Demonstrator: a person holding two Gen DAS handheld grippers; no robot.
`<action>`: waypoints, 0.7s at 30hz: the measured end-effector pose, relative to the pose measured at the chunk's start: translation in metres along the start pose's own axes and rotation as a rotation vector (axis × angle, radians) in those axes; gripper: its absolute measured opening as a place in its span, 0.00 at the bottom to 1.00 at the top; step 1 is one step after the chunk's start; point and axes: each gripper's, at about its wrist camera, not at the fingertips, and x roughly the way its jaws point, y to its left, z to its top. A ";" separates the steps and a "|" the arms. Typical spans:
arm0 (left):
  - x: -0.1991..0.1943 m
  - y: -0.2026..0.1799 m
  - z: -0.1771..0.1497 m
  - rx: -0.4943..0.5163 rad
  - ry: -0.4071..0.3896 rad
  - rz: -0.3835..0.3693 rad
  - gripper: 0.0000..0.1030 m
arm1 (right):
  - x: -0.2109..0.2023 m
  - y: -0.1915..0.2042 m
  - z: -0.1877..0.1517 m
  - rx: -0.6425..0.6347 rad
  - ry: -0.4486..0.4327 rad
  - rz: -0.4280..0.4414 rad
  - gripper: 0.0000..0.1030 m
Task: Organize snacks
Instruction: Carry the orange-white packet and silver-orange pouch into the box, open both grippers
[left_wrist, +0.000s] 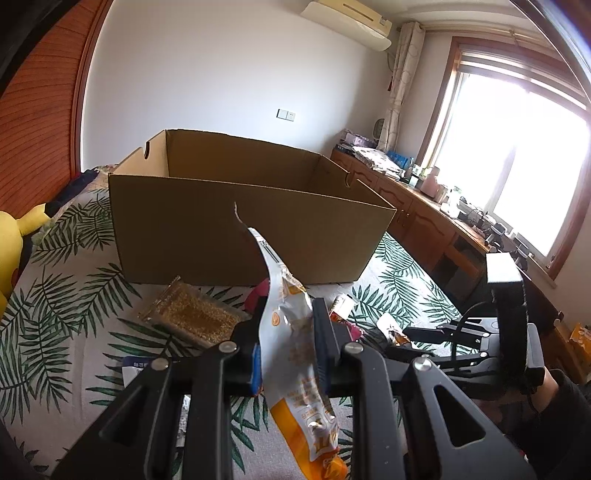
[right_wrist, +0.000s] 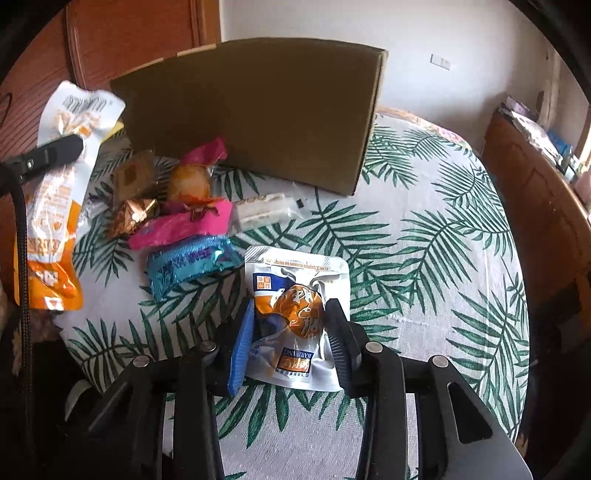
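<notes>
Left gripper (left_wrist: 286, 343) clamped on orange-white packet (left_wrist: 291, 332), before open cardboard box (left_wrist: 236, 229)

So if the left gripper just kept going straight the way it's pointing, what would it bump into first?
Probably the near wall of the cardboard box. The left gripper is shut on a long orange-and-white snack bag, whose top would likely touch first. Depth is hard to judge.

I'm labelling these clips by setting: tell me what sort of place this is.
Most likely a bedroom in a home. The cardboard box sits on a leaf-print bedspread, a yellow plush toy lies beside it, and a wall air conditioner hangs near a curtained window.
</notes>
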 end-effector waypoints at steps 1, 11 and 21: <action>0.000 0.000 0.000 0.001 -0.001 -0.002 0.19 | -0.002 -0.001 0.001 0.005 -0.008 0.002 0.36; -0.005 -0.003 0.020 0.022 -0.024 -0.022 0.19 | -0.032 -0.001 0.023 0.021 -0.106 0.019 0.36; -0.011 -0.007 0.082 0.094 -0.087 -0.005 0.19 | -0.064 0.004 0.093 0.002 -0.242 0.025 0.36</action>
